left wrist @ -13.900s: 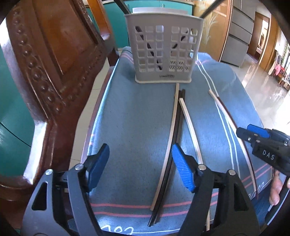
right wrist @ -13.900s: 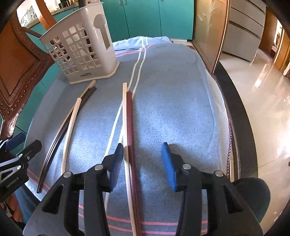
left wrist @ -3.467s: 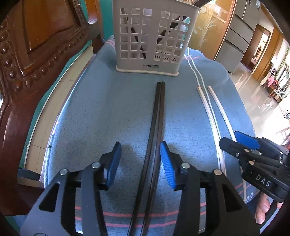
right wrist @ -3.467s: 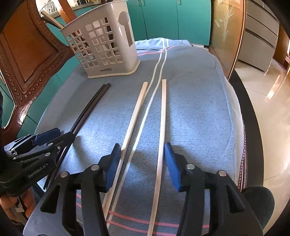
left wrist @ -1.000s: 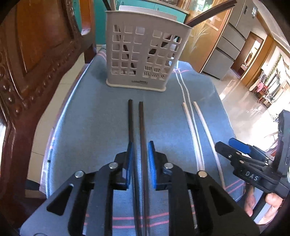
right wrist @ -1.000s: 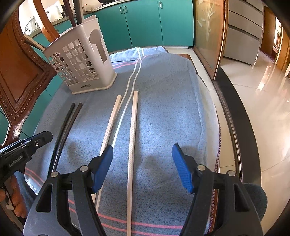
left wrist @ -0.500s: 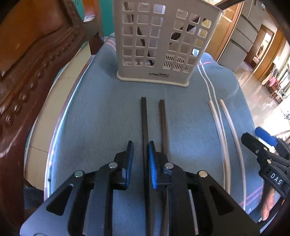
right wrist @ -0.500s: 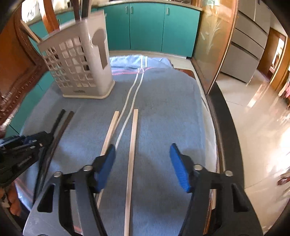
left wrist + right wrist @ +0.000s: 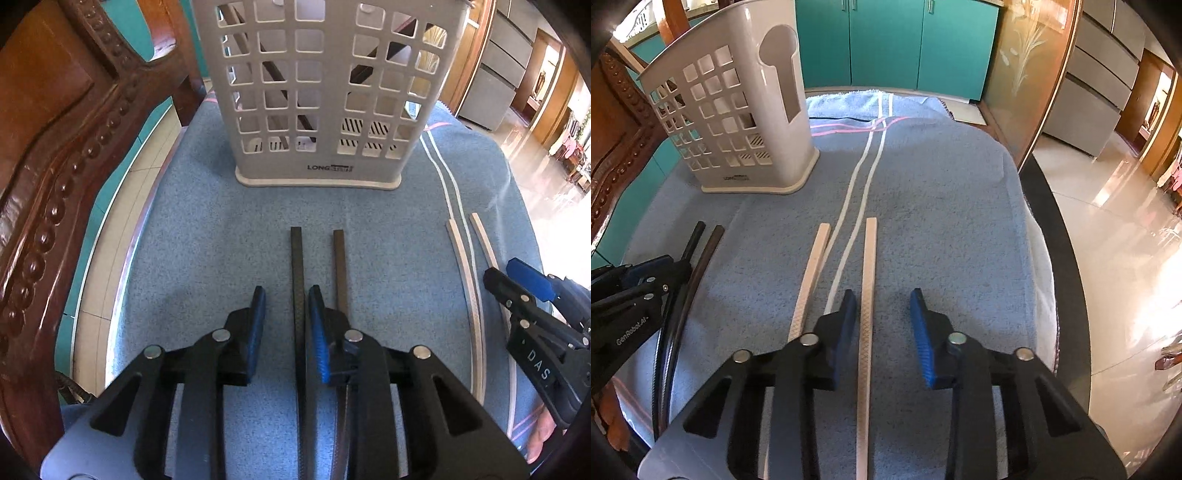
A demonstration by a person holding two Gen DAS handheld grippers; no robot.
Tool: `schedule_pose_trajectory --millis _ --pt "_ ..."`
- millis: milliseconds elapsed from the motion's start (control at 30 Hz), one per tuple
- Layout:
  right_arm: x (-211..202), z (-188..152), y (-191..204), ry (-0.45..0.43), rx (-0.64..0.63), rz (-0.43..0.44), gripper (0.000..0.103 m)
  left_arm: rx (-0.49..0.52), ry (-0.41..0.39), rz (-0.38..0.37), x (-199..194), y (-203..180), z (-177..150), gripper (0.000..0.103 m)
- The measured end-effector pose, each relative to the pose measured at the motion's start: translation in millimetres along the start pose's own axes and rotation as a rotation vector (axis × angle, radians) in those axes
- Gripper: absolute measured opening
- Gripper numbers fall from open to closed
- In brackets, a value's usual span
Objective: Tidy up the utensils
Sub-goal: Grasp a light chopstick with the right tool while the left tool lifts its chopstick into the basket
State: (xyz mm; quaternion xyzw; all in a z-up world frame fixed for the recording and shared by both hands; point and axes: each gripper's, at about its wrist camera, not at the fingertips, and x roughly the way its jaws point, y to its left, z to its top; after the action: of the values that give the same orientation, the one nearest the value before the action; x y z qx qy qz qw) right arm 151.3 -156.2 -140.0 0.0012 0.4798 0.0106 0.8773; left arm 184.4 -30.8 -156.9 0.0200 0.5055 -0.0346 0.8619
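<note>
Jaws: we see the left gripper (image 9: 283, 325) narrow and astride the black chopstick (image 9: 296, 258), not pinching it; the right gripper (image 9: 882, 325) stands wider around the cream chopstick (image 9: 868, 266).
Long axis: both sticks run along the fingers, toward the utensil basket (image 9: 325, 92).
Position: flat on the towel (image 9: 207, 251) covering the bench.
Nearer hand: we judge the left, directly facing the basket.
</note>
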Motion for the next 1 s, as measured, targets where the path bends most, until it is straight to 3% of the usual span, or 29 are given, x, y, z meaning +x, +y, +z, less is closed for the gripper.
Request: schedule_pose_trajectory --millis 133,200,300,433,833,1000 --pt "-0.3 0.7 -2.2 0.01 0.025 0.041 0.006 -0.006 0.003 -0.01 -1.9 2.2 -2.8 0.023" --pt "-2.6 0.3 -4.5 0.015 0.052 0.118 0.006 -0.013 0.006 -0.024 -4.1 3.3 -5.6 0.007" --pt "-22.0 1.2 -3.3 -0.066 0.032 0.104 0.006 -0.041 0.009 -0.063 -5.8 6.4 -7.2 0.007" --pt "-61.6 6.9 -2.6 -0.164 0.017 0.138 0.006 -0.055 -0.054 -0.071 -31.7 13.2 -10.6 0.007" --pt "-186.4 16.9 -12.5 -0.439 -0.026 0.196 0.006 -0.043 -0.326 -0.129 -164.6 31.8 -7.6 0.007" --pt "-224.4 43.1 -15.0 -0.521 -0.04 0.236 0.006 -0.025 -0.41 -0.167 -213.9 37.6 8.4 0.007"
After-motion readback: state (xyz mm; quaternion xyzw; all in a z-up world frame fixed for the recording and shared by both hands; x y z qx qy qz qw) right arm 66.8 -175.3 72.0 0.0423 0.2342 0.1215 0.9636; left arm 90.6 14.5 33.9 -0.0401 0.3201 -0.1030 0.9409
